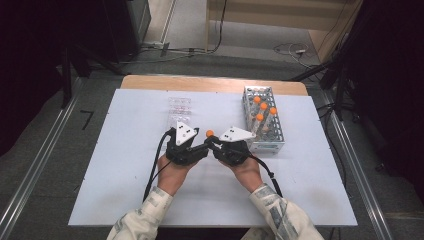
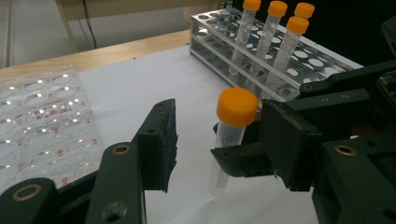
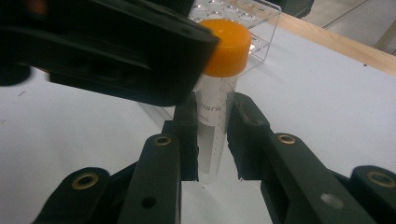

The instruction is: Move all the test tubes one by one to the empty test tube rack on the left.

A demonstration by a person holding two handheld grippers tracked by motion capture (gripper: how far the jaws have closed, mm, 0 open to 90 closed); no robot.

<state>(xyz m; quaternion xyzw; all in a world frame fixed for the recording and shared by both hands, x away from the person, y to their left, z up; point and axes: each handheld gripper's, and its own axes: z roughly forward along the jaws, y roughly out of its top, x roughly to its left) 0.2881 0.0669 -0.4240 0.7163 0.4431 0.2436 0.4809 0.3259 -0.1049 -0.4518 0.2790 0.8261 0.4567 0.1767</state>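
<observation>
Right gripper (image 3: 212, 140) clamped tight, left gripper (image 2: 217, 140) half-open (both held mid-table, jaws facing).

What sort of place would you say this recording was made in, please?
Probably a laboratory bench set up for recording: orange-capped tubes stand in a metal rack, a clear plastic rack lies nearby, and cables run across the floor.

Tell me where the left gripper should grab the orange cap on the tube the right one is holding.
Grip the orange cap across its round side wall, coming in level from the side. The tube stands upright, clamped lower down by the right gripper, so the cap sticks out free above.
</observation>
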